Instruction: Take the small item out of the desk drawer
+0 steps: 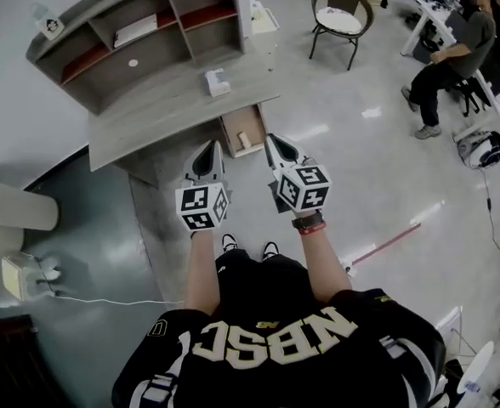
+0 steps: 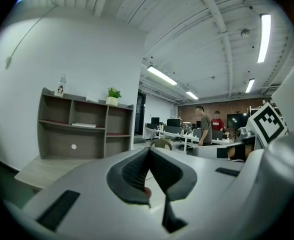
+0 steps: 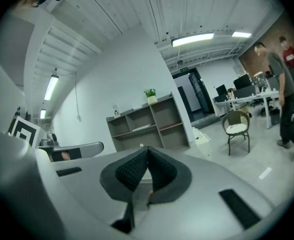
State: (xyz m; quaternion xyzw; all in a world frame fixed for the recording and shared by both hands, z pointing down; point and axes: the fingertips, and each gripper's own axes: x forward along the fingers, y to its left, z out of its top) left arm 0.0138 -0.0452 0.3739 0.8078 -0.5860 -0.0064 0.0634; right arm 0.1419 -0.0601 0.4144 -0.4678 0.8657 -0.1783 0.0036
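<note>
In the head view a grey desk [image 1: 161,113] with a shelf unit stands ahead, and its wooden drawer [image 1: 229,136] is pulled out toward me. A small pale block [image 1: 242,138] lies inside the drawer. My left gripper [image 1: 211,150] is just left of the drawer front, and my right gripper [image 1: 273,141] just right of it; both hang above the floor. Both are shut with nothing between the fingers. In the left gripper view the left gripper [image 2: 148,150] points at the shelves. The right gripper [image 3: 147,149] does the same in the right gripper view.
A small white box [image 1: 218,82] sits on the desk top. A round chair [image 1: 340,18] stands behind the desk to the right, and a seated person [image 1: 450,58] is at the far right. A white bin [image 1: 16,206] and a cable lie on the floor at left.
</note>
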